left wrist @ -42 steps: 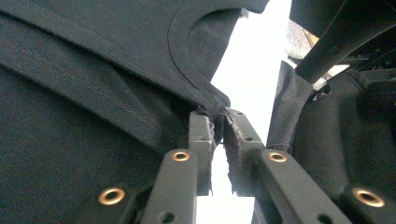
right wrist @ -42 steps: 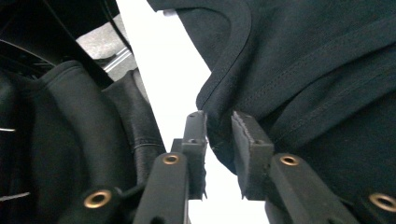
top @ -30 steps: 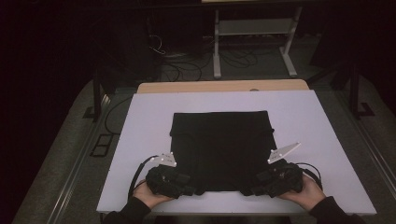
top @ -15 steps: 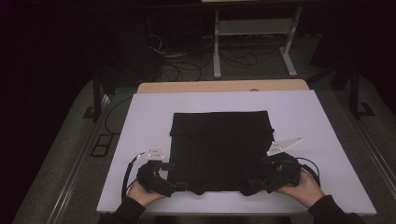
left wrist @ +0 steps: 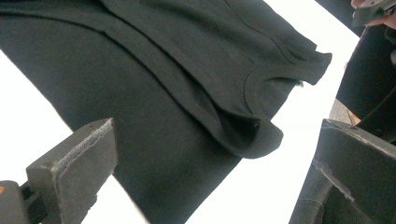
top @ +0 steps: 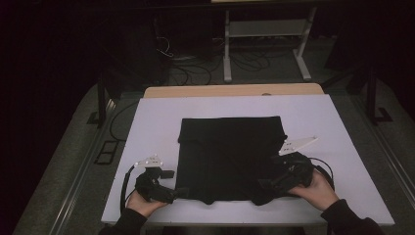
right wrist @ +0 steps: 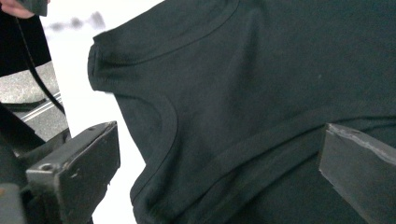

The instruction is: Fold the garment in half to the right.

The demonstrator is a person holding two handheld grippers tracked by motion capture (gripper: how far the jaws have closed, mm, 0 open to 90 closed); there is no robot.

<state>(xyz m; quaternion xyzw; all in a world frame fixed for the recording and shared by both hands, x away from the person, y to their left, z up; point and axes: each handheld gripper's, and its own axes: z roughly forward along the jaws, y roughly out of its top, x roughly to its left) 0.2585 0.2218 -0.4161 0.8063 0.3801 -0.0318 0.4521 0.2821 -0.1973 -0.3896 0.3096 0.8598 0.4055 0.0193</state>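
A black T-shirt (top: 230,156) lies folded into a rectangle on the white table (top: 313,112), its neckline at the near edge. My left gripper (top: 178,192) sits just off the shirt's near left corner, its jaws having just been opening. In the left gripper view the shirt (left wrist: 187,70) lies flat beyond the wide-apart jaws of the left gripper (left wrist: 217,135). My right gripper (top: 265,186) hovers at the near right corner; its jaws have also just been opening. In the right gripper view the right gripper (right wrist: 222,135) stands open above the shirt (right wrist: 280,84), pads off the cloth.
A wooden tabletop (top: 230,90) butts against the white table's far edge. Behind it stand a metal frame (top: 266,29) and loose cables (top: 171,54) on the dark floor. Bare white surface flanks the shirt on both sides.
Both grippers have opened and let go of the shirt's near edge. The left one has drawn away to the left; the right one has lifted slightly. The shirt lies flat.
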